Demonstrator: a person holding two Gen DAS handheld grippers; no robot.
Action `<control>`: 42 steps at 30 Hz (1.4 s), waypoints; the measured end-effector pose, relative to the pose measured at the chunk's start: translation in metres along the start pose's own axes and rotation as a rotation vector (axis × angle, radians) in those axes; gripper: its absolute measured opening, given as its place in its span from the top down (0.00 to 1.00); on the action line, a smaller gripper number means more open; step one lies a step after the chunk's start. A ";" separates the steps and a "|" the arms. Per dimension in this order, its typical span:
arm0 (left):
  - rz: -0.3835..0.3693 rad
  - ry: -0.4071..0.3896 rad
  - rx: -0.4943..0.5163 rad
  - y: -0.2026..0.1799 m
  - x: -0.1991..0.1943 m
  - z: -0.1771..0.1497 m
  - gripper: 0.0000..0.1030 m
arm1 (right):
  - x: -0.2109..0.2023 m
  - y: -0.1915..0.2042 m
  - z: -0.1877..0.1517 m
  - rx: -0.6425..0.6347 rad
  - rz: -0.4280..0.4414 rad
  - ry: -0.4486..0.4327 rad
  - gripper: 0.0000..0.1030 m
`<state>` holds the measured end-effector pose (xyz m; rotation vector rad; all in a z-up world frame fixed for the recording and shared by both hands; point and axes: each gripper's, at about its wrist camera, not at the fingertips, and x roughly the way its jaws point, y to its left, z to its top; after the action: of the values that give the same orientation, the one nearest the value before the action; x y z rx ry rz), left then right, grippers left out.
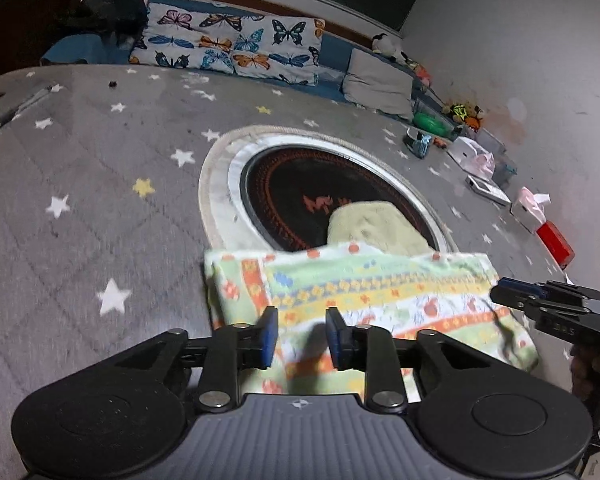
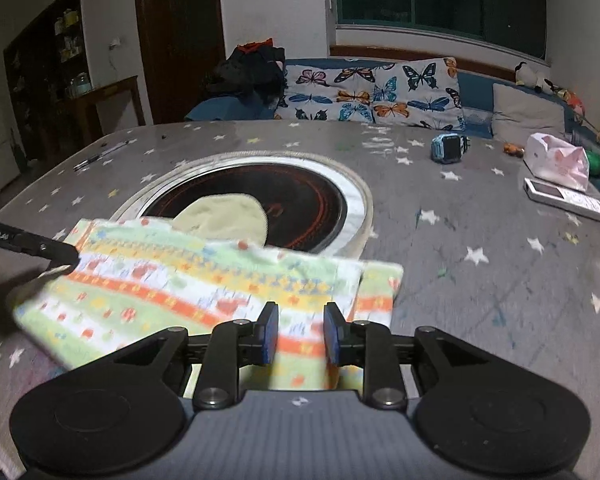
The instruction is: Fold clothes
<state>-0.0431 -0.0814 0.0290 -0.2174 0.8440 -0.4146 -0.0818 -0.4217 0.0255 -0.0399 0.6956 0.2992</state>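
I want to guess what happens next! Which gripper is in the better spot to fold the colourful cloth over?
Probably the right gripper: it sits open over the striped cloth near its free edge. The left gripper hovers open mid-cloth.

Both wrist views sit low and close over the star-patterned desk, looking forward between their own jaws; the left faces rightward across it, the right straight toward the sofa; both share the round hotplate and patterned cloth.

Garment partly over round hob
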 end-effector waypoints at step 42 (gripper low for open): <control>0.122 -0.064 0.014 0.018 -0.011 0.002 0.77 | -0.005 0.065 0.021 -0.148 0.161 -0.046 0.64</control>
<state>-0.0434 -0.0603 0.0315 -0.1649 0.7868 -0.2980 -0.0911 -0.3577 0.0491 -0.1185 0.6312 0.5043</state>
